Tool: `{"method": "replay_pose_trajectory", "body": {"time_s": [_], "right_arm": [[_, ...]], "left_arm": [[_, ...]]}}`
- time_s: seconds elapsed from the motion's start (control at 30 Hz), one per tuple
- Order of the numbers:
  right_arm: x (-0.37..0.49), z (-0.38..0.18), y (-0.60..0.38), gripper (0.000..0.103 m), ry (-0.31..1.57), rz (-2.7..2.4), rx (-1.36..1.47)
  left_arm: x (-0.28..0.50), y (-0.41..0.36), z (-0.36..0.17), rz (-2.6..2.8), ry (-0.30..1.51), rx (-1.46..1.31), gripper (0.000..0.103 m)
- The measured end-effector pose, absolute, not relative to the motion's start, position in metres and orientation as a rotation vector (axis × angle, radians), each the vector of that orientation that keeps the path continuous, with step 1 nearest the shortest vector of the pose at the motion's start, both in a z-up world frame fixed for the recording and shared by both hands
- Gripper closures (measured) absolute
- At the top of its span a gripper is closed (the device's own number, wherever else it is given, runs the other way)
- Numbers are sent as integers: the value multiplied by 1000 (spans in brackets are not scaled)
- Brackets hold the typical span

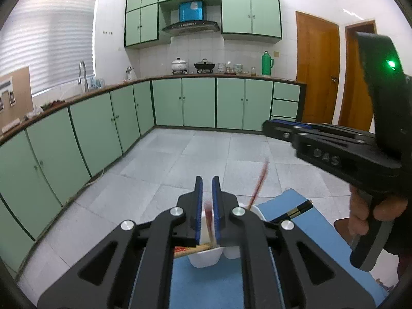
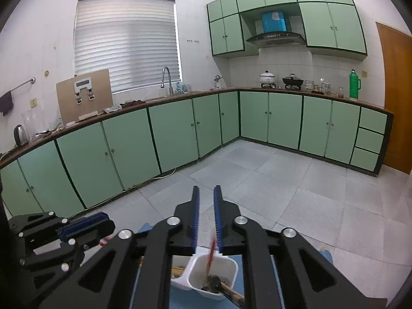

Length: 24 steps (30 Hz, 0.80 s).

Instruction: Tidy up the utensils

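A white utensil holder [image 2: 211, 273] with compartments stands on a blue mat [image 1: 206, 283], below both grippers. A red chopstick [image 2: 211, 252], blurred by motion, stands tilted in its right compartment; it also shows in the left wrist view [image 1: 260, 182]. Bamboo chopsticks [image 1: 195, 249] lie in the left compartment. Dark chopsticks [image 1: 296, 209] lie on the mat at right. My left gripper [image 1: 207, 182] is a little open above the holder, with a red blur between its pads. My right gripper [image 2: 206, 193] is a little open and empty above the holder.
Green kitchen cabinets [image 2: 128, 144] run along the walls under a wooden counter. The floor is grey tile [image 2: 283, 188]. A wooden door [image 1: 318, 69] is at right. The right gripper's body [image 1: 347, 152] is held close on the right of the left one.
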State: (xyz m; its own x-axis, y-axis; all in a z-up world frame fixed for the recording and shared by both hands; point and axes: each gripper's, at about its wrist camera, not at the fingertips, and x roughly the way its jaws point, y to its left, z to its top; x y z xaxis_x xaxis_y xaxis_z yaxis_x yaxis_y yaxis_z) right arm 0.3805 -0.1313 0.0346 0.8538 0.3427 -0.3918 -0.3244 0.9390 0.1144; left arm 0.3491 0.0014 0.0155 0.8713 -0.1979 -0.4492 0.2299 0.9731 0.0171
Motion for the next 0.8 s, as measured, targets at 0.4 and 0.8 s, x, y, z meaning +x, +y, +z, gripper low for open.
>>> {"method": "replay_pose_trajectory", "body": {"time_s": [0.4, 0.8], "right_arm": [[333, 48, -184, 53, 369, 254, 110], [243, 22, -205, 9, 373, 166, 108]], "left_arm": [[299, 5, 27, -184, 384, 44, 46], [216, 8, 21, -160, 359, -8, 14]]}}
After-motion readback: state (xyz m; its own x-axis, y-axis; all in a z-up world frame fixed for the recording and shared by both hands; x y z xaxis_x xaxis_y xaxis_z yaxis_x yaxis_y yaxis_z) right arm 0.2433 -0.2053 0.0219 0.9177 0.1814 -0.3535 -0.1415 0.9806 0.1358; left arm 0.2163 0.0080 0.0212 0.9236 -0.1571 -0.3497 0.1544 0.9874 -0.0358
